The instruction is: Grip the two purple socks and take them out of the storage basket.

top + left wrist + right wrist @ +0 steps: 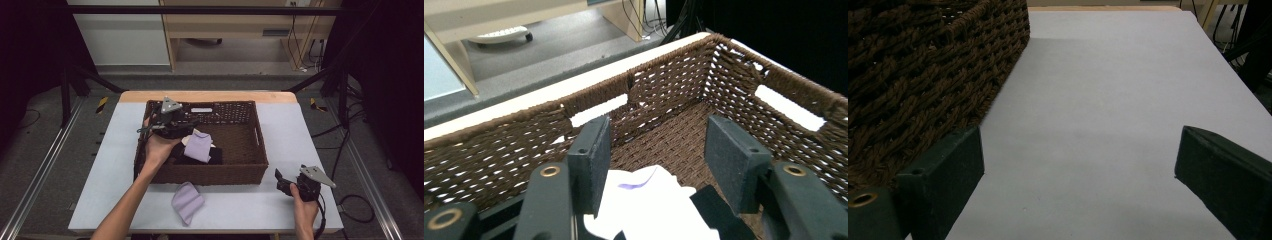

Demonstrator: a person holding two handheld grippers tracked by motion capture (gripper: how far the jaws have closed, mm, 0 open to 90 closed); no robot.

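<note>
Over the left half of the brown wicker basket (240, 150), the left gripper (172, 125) hung with its jaws spread wide, nothing between them. Just beneath its pads (591, 155) lay a pale lilac cloth (198, 146) on a black garment (200, 160) on the basket floor. Outside the basket's front wall, a second lilac cloth (187, 201) lay on the grey table (235, 205). Near the basket's front right corner, the right gripper (281, 181) sat low over bare tabletop, jaws also spread and empty.
</note>
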